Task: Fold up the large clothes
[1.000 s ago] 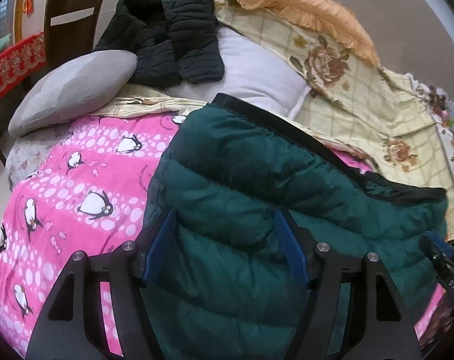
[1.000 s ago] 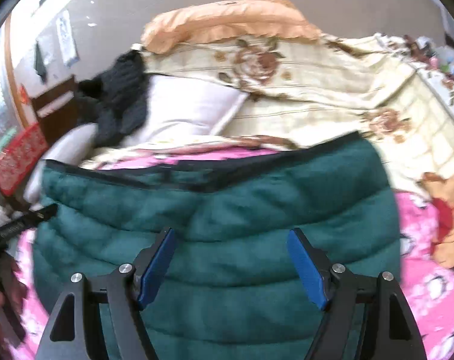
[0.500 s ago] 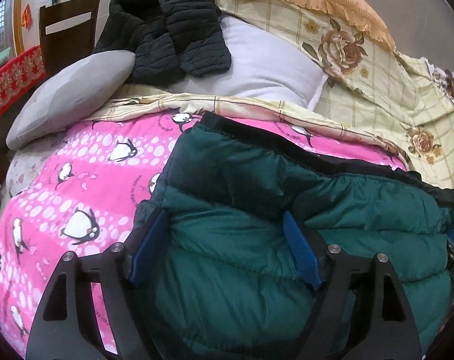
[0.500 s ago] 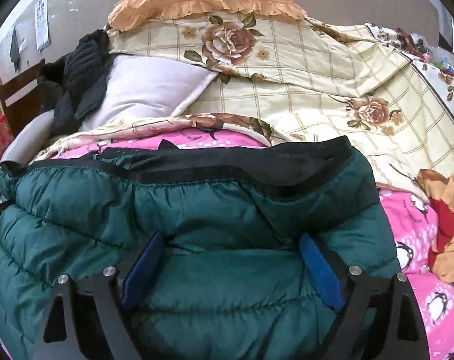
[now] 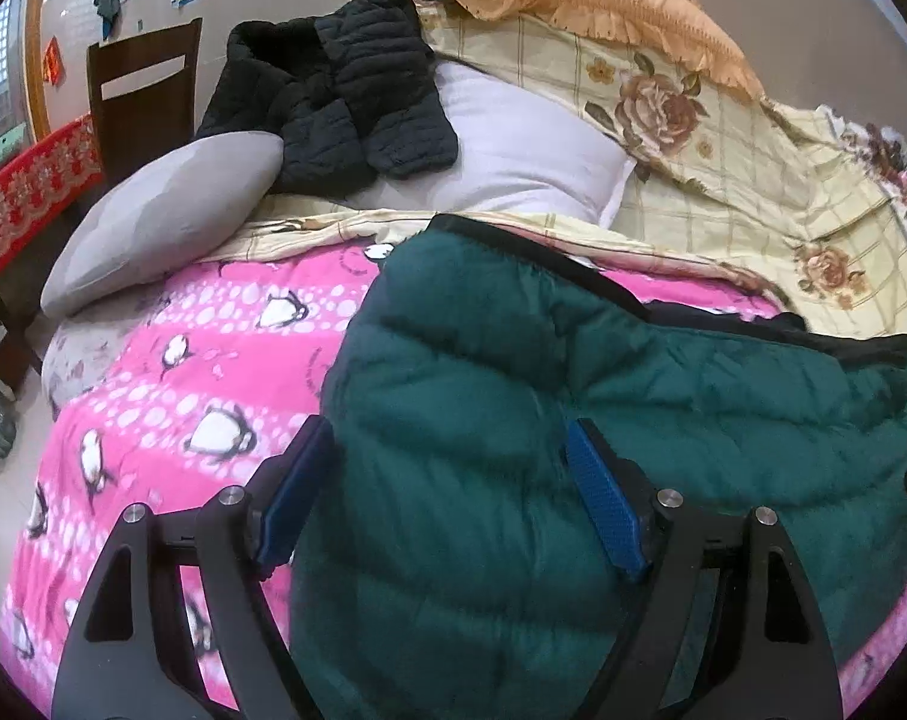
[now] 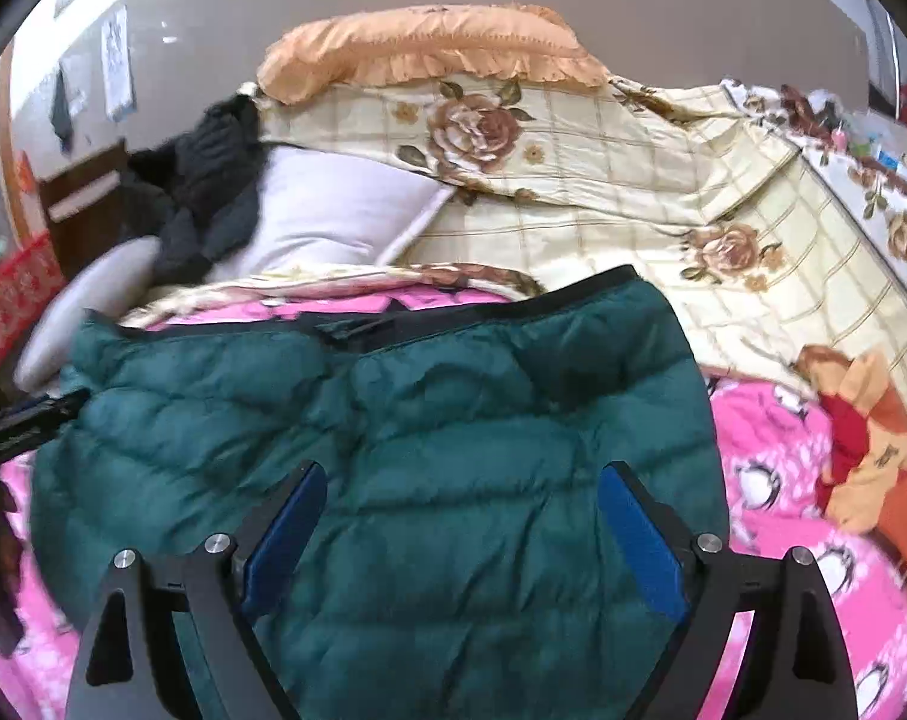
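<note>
Green quilted jacket (image 5: pixel 573 420) is lying spread on the pink penguin blanket (image 5: pixel 171 396), and both tools are hovering over it. The left gripper (image 5: pixel 447 492) is standing with jaws wide apart, gripping nothing, the puffy cloth under and between them. The right gripper (image 6: pixel 459 534) is likewise gaping over the jacket, its black hem (image 6: pixel 453 318) lying beyond the jaws.

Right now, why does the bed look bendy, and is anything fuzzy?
Both wrist views use fisheye lenses, so edges curve and corners go black. Left wrist: the green jacket and black jacket look fairly sharp. Right wrist: slightly smeared, the black jacket blurriest; ceiling lights glare at the top.
</note>
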{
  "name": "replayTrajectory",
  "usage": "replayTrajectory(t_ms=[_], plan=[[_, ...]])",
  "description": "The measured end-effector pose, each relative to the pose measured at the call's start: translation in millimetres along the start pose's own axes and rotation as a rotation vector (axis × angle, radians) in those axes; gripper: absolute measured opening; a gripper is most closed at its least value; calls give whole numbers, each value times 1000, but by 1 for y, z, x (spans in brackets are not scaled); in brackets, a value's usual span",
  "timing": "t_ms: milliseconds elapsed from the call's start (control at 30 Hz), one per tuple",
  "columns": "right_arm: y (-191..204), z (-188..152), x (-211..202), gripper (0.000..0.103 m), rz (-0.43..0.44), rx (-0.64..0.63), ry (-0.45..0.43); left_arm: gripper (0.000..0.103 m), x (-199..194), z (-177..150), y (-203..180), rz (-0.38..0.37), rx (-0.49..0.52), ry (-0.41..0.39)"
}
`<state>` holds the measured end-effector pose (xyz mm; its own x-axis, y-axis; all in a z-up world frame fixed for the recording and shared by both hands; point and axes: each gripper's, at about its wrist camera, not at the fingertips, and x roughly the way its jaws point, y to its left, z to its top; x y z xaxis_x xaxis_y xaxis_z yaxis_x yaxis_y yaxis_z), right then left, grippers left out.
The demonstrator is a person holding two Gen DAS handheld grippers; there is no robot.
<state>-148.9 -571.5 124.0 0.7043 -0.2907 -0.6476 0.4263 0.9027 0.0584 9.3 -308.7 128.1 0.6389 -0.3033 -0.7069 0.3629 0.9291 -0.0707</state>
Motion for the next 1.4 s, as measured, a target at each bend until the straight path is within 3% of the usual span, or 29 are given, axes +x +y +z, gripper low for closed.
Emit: replayTrajectory(t_ms=[200, 367, 500, 700, 833, 900, 1000, 1100, 1233, 1400], plan=[[13, -27, -14, 90, -7, -53, 76, 80, -30, -25, 5, -32, 24, -8], [8, -45, 9, 91, -29, -18, 139, 81, -15, -48, 10, -36, 24, 37], [8, -42, 25, 97, -45, -10, 137, 89, -6, -50, 10, -22, 25, 30], [9, -41, 21, 99, -53, -5, 112, 89, -7, -52, 20, -53, -45, 51], [-6, -44, -12, 99, 16, 40, 53, 88, -22, -54, 34, -109, -75, 65], [-25, -45, -28, 99, 50, 97, 25, 88, -30, -56, 50, -186, -120, 69], [-59, -47, -38, 99, 93, 175, 62, 88, -27, -59, 68, -249, -170, 114], [-82, -53, -36, 99, 101, 175, 86, 88, -22, -62, 79, -282, -187, 154], [-105, -65, -20, 100, 176, 220, 148, 88, -17, -64, 84, -330, -197, 187], [-119, -72, 11, 102, 265, 273, 166, 91, 4, -66, 76, -396, -211, 239]])
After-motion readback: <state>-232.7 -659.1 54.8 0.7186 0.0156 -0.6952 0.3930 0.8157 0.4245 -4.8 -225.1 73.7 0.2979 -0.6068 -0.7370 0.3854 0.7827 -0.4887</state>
